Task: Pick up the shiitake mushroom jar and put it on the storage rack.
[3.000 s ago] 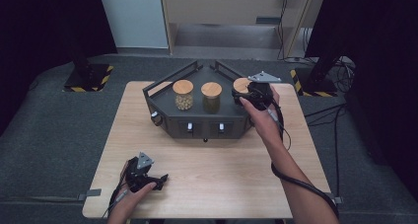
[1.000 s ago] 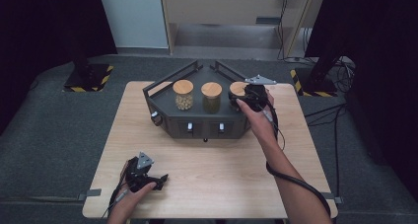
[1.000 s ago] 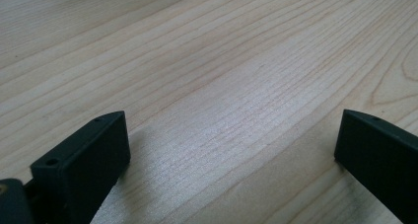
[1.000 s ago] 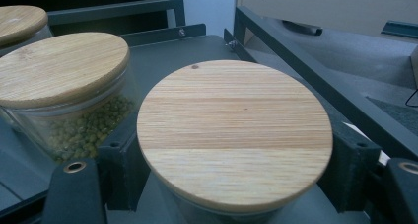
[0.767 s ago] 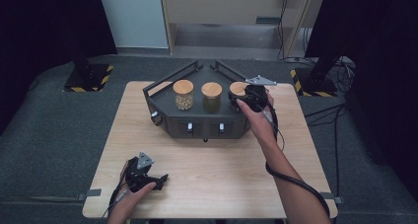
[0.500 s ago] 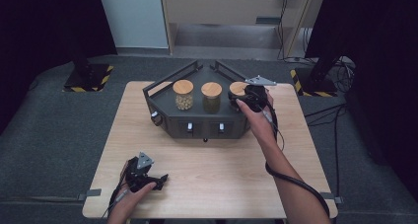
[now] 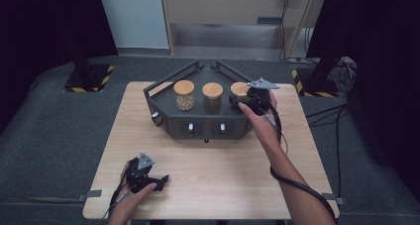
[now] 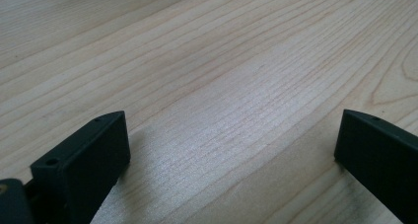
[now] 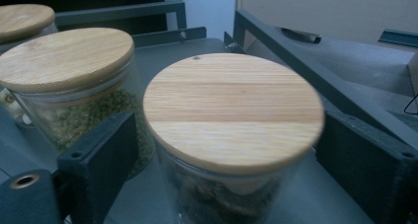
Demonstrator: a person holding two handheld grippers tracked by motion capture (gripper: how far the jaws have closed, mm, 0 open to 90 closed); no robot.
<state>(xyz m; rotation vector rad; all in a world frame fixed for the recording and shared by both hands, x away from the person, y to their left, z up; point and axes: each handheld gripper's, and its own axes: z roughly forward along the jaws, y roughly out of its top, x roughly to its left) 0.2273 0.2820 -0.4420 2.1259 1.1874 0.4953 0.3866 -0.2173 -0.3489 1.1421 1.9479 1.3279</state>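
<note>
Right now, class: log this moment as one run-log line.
right gripper: open, jaws just opened, astride right jar | left gripper: open on table | jars in rack

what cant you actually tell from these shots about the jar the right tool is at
- Contents of the right jar: right gripper view, dark and cut off by the bottom edge.
- Whether the right tool touches its glass: high view, the hand covers it.
- Labels on the black stand: high view, too small.
</note>
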